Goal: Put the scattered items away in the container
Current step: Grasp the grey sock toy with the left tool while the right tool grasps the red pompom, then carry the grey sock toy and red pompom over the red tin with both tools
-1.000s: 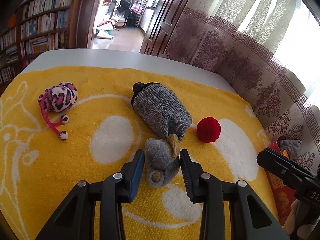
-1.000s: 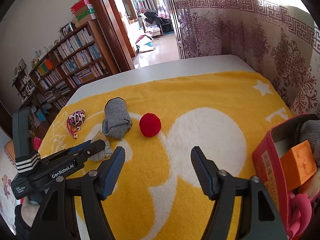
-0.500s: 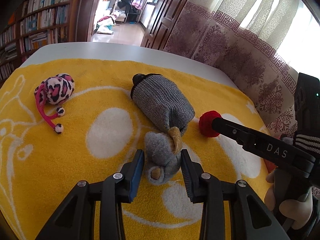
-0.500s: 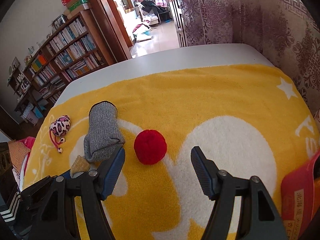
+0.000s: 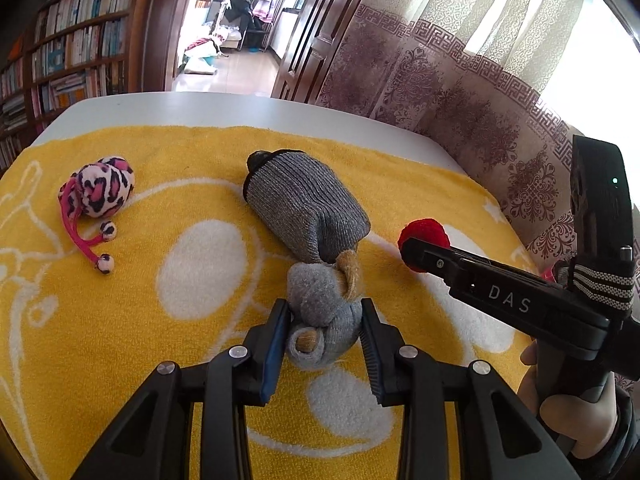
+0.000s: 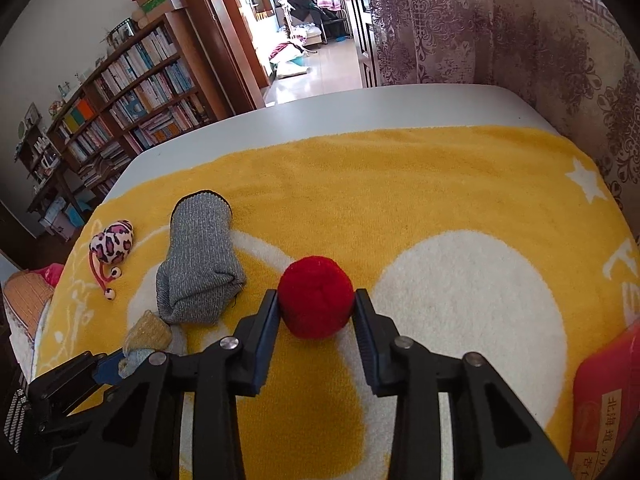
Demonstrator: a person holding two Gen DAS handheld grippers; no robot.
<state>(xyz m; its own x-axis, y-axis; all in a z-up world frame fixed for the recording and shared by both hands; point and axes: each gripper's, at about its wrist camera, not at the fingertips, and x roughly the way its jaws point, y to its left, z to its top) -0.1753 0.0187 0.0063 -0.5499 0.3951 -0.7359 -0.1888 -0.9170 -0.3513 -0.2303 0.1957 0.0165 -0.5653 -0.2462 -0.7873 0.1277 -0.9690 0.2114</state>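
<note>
On the yellow towel (image 5: 120, 320), my left gripper (image 5: 323, 322) is shut on a balled grey sock with tan toe (image 5: 324, 312). Just beyond it lies a folded grey knit sock (image 5: 304, 208) (image 6: 200, 268). A red pompom ball (image 6: 316, 296) (image 5: 426, 236) sits between the pads of my right gripper (image 6: 316, 308), which is shut on it. The right gripper's finger (image 5: 460, 272) crosses the left wrist view from the right. A pink leopard-print toy with cords (image 5: 100, 190) (image 6: 112, 246) lies at the far left. The red box (image 6: 604, 392) shows at the lower right edge.
The towel covers a white table (image 6: 360, 108) whose far edge curves behind it. A patterned curtain (image 5: 460, 100) hangs close along the right side. A bookshelf (image 6: 120, 92) and an open doorway stand beyond the table. A hand (image 5: 576, 404) holds the right gripper's handle.
My right gripper moved left and down from near the red box to the red ball and shut on it. My left gripper stayed around the balled sock.
</note>
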